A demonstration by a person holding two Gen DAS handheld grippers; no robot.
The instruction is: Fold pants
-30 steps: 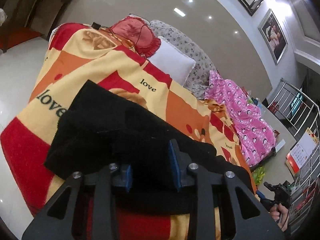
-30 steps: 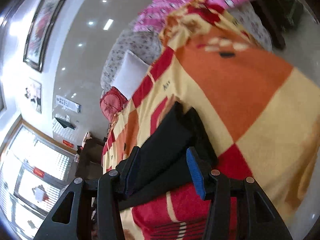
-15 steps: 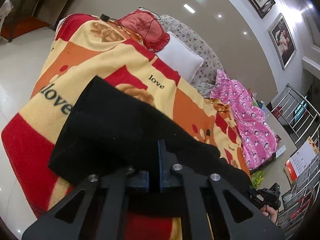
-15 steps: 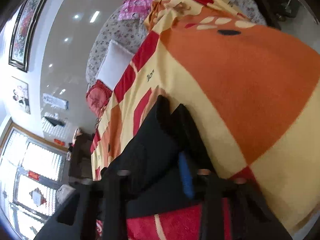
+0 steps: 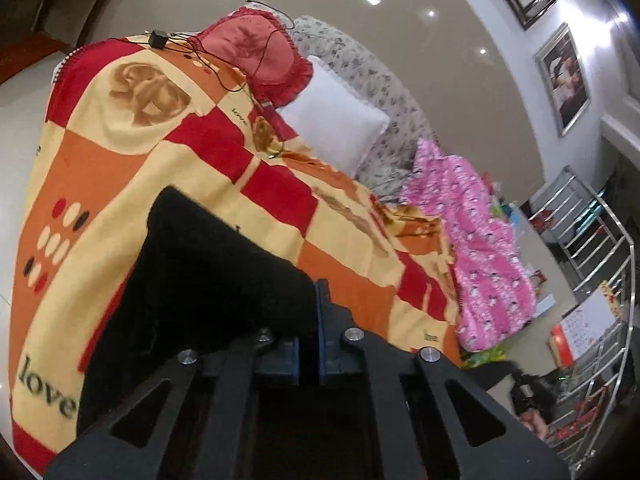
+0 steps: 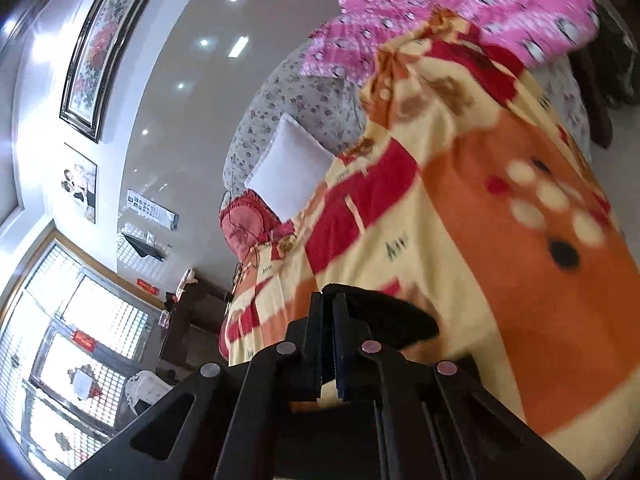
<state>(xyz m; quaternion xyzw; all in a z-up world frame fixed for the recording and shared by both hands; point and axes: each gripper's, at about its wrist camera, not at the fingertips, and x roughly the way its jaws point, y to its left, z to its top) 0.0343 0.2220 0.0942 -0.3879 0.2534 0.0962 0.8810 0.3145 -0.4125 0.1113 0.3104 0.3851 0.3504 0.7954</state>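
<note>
In the left wrist view the left tongs (image 5: 308, 332) sit low in the centre of the frame, pressed together on an edge of the black pants (image 5: 208, 276). The cloth runs up and to the left from the pinch and drapes over the patterned blanket (image 5: 132, 168) that covers the bed. In the right wrist view the right tongs (image 6: 328, 336) are likewise clamped on a bunched bit of the pants (image 6: 388, 320), which bulges just right of them at lower centre. Holding two points of one edge probably lets the person carry that edge across for a fold. Beyond, a white pillow (image 5: 340, 128), a red cushion (image 5: 256, 56) and a pink quilt (image 5: 476, 248) lie toward the upper right. No containers are visible.
</note>
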